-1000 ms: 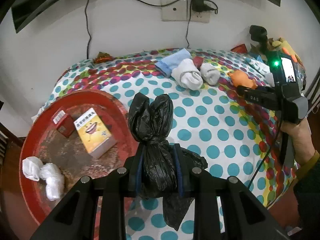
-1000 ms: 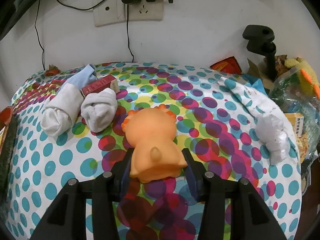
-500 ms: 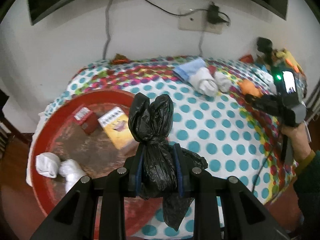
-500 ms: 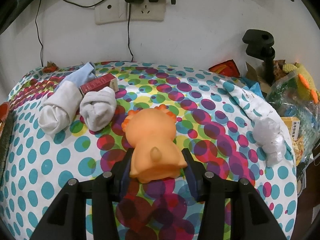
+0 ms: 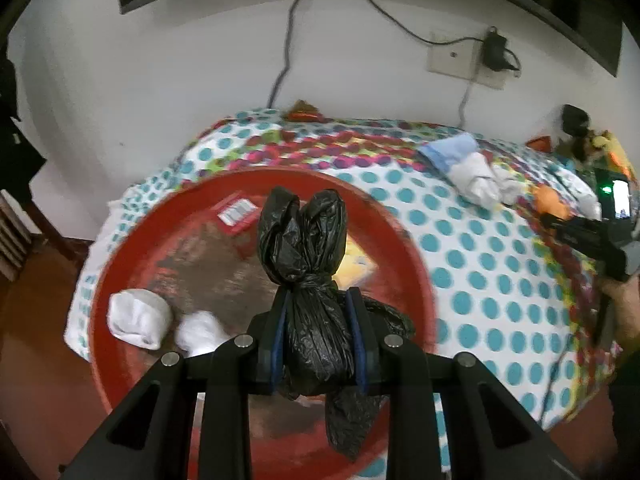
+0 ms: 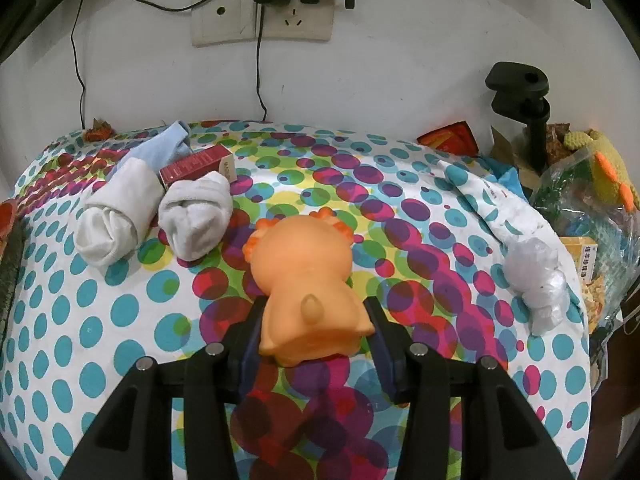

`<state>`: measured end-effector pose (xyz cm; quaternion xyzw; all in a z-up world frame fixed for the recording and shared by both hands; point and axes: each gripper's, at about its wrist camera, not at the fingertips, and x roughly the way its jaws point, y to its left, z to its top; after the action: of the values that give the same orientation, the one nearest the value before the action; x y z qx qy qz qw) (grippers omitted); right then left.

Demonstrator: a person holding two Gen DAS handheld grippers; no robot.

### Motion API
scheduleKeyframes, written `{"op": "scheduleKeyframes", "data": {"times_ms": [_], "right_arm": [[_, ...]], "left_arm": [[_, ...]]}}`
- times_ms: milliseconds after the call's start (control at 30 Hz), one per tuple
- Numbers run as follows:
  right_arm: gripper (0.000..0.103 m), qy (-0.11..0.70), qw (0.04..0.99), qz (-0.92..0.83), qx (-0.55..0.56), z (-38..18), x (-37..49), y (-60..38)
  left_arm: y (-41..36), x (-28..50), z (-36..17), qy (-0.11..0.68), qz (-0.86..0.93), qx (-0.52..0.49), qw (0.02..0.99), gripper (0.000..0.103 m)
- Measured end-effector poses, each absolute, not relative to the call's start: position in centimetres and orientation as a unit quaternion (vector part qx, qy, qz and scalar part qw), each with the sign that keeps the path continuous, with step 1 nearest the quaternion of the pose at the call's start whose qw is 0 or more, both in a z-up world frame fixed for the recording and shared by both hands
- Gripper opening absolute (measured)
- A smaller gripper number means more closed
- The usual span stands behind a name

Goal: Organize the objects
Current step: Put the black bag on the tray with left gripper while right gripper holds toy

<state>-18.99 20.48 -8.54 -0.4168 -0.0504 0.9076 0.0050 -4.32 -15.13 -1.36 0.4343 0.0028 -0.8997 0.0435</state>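
My left gripper (image 5: 318, 308) is shut on a knotted black plastic bag (image 5: 308, 264) and holds it above the round red tray (image 5: 416, 264) at the table's left end. The tray holds two white sock rolls (image 5: 138, 318), a red box (image 5: 236, 214) and a yellow box (image 5: 356, 266) partly hidden behind the bag. My right gripper (image 6: 314, 322) is shut on an orange rubber toy animal (image 6: 306, 272) over the polka-dot cloth; it also shows in the left wrist view (image 5: 592, 236).
On the dotted tablecloth (image 6: 100, 320) lie two rolled socks (image 6: 160, 210), a blue cloth (image 6: 164, 146) and a dark red box (image 6: 196, 164). A clear plastic wad (image 6: 536, 276), bags and a black clamp stand (image 6: 520, 96) crowd the right edge. A wall with sockets (image 6: 264, 20) stands behind.
My left gripper has carried the black bag leftward, from over the cloth to above the red tray. My right gripper, with the orange toy, has barely moved.
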Motion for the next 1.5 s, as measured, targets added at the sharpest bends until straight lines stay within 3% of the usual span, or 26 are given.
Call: {"op": "scheduleKeyframes", "data": {"times_ms": [1067,1133,1200,1367,1500], "right_arm": [[0.049,-0.100,0.024,0.906,-0.411,-8.6,-19.0,19.2],[0.049,-0.100,0.024,0.906,-0.411,-8.6,-19.0,19.2],[0.049,-0.100,0.025,0.906,-0.410,-8.5,-19.0,19.2],[0.048,-0.100,0.022,0.907,-0.408,-8.4,-18.9,19.2],[0.048,-0.096,0.021,0.910,-0.403,-8.3,-18.8,19.3]], "left_arm": [[-28.2,-5.5,-5.1,0.088,-0.872,0.461,0.138,0.027],[-28.2,-5.5,-4.9,0.086,-0.875,0.456,0.138,0.039],[-28.2,-5.3,-4.7,0.086,-0.878,0.449,0.144,0.064],[-28.0,-4.9,-3.7,0.090,-0.884,0.438,0.136,0.073],[-27.6,-4.8,-3.1,0.091,-0.884,0.439,0.135,0.074]]}}
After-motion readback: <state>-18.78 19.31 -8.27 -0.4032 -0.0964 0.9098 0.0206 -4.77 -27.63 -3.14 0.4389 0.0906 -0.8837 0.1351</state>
